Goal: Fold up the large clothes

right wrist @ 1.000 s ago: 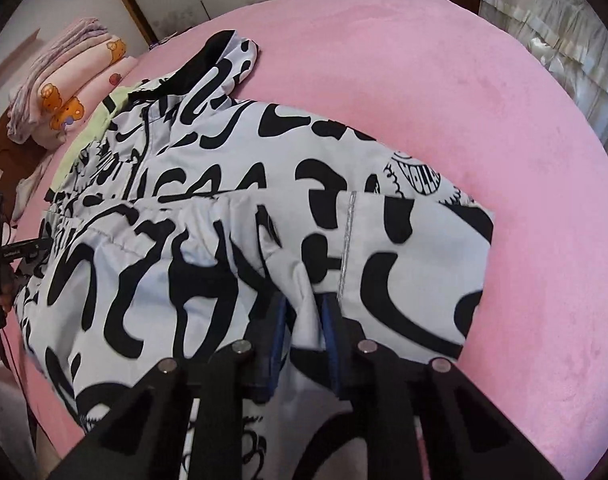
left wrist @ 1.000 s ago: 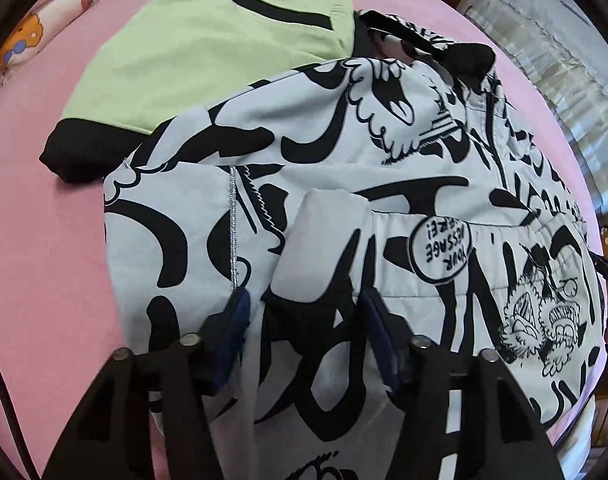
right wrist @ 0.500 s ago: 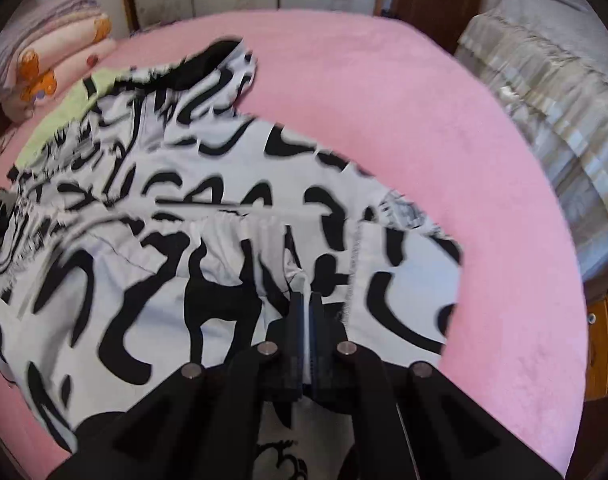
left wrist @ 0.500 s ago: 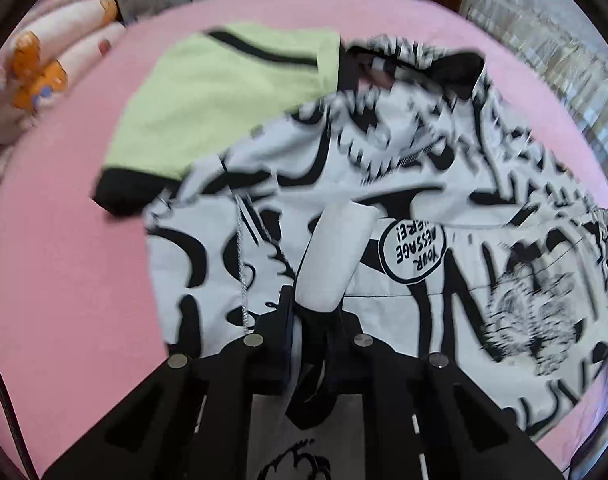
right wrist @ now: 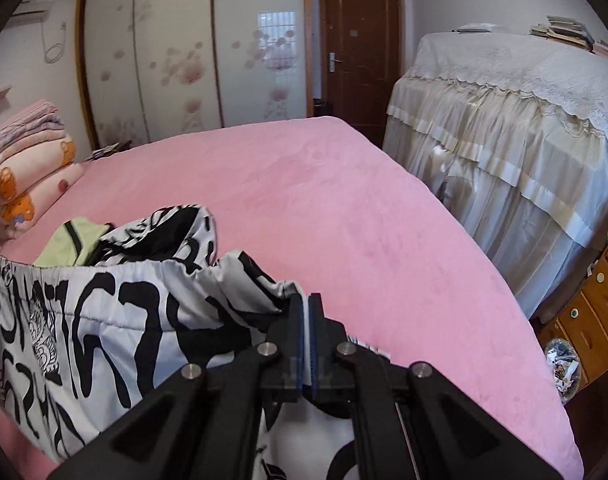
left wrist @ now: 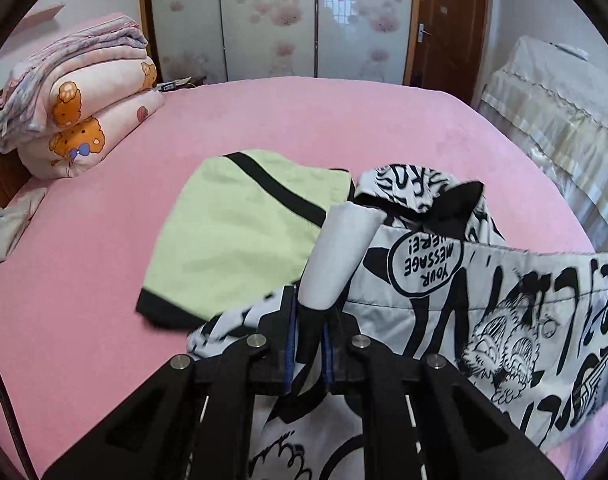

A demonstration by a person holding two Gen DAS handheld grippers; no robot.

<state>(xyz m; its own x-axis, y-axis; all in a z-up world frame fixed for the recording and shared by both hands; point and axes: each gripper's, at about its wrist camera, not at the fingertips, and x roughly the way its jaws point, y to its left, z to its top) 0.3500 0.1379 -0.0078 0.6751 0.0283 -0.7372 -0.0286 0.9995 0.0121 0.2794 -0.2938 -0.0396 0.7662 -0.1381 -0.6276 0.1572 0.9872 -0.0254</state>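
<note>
A white jacket with black cartoon print (left wrist: 484,292) hangs lifted above the pink bed (left wrist: 304,120). My left gripper (left wrist: 308,320) is shut on its hem at the left end. My right gripper (right wrist: 306,316) is shut on the jacket (right wrist: 103,320) at the hem's right end. The elastic hem is stretched between the two grippers. The jacket's hood (left wrist: 424,188) still rests on the bed. A light green garment with black trim (left wrist: 239,232) lies flat beside and partly under the jacket.
Folded quilts with bear print (left wrist: 75,100) are stacked at the bed's far left. A cloth-draped piece of furniture (right wrist: 524,140) stands right of the bed, with wooden drawers (right wrist: 596,308) beside it. Wardrobe doors (left wrist: 271,20) and a brown door (right wrist: 358,40) are behind.
Both grippers closed on the jacket's hem and lifted it off the bed. The cameras tilted up from the bed to the room.
</note>
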